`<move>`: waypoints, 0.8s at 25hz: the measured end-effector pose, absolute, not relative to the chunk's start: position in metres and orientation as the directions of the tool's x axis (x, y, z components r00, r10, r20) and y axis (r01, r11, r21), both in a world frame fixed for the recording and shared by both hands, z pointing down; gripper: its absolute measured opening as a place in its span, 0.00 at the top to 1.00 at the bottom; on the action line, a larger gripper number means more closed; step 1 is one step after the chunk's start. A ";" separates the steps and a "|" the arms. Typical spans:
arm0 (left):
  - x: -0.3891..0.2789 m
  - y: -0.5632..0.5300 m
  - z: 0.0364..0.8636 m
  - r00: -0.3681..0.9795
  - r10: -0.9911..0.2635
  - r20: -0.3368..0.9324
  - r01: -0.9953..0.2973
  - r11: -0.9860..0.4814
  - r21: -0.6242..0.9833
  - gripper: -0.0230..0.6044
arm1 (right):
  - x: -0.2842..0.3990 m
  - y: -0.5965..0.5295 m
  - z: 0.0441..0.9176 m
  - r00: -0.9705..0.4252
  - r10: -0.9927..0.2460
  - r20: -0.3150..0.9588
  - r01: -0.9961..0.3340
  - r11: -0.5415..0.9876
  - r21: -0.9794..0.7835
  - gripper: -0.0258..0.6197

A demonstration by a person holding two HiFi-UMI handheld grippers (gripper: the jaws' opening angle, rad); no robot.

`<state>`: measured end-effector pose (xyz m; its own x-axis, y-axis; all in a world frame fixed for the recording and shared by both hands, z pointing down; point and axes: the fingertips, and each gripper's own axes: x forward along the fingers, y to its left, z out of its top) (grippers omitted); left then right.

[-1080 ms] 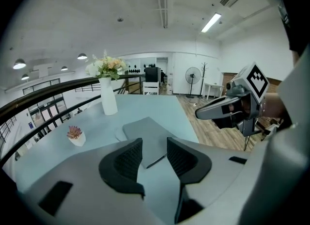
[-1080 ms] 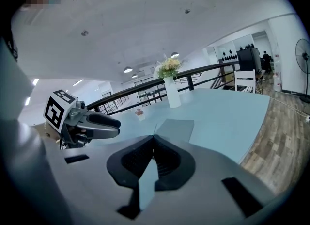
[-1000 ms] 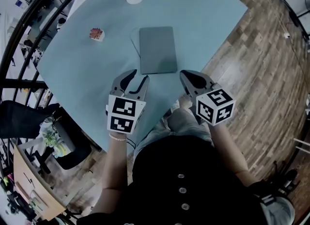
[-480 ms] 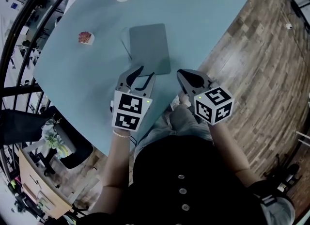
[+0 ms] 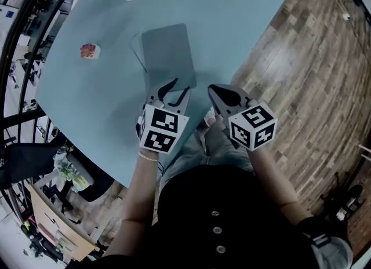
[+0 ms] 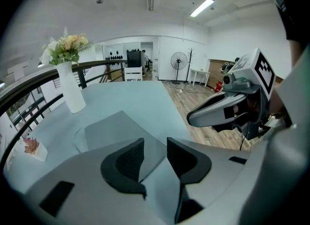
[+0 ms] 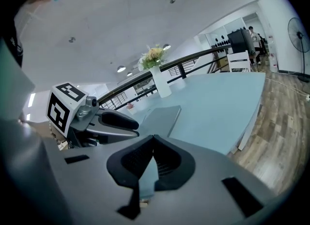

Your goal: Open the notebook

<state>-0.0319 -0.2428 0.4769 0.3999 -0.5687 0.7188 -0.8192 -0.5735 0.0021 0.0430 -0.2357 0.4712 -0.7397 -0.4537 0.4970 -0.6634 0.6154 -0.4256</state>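
While one notebook (image 5: 168,56) lies shut on table (image 5: 232,24), you hold left gripper (image 5: 177,88) just short of it, jaws spread, right gripper (image 5: 215,93) beside, jaws pressed together. One vase (image 6: 72,93); flowers (image 6: 68,44) show only in gripper views.

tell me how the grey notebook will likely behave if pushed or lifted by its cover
The notebook lies thin and flat on the smooth table, so a push would probably slide it, not tip it. It looks light: lifting the cover may drag the whole book up. Its flush edge may be hard to catch.
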 end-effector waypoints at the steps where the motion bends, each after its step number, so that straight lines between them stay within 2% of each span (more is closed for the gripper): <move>1: -0.029 -0.243 0.480 0.398 -0.561 0.726 -0.813 -0.582 -0.004 0.71 | 0.045 -0.236 0.474 -0.739 -0.453 0.499 -0.665 0.610 -0.431 0.95; 12: 0.002 -0.248 0.512 0.382 -0.483 0.788 -0.731 -0.680 -0.063 0.71 | 0.070 -0.237 0.499 -0.716 -0.456 0.528 -0.695 0.541 -0.474 0.95; 20: 0.012 -0.252 0.530 0.332 -0.476 0.814 -0.694 -0.708 -0.131 0.71 | 0.081 -0.230 0.512 -0.709 -0.456 0.538 -0.704 0.508 -0.497 0.95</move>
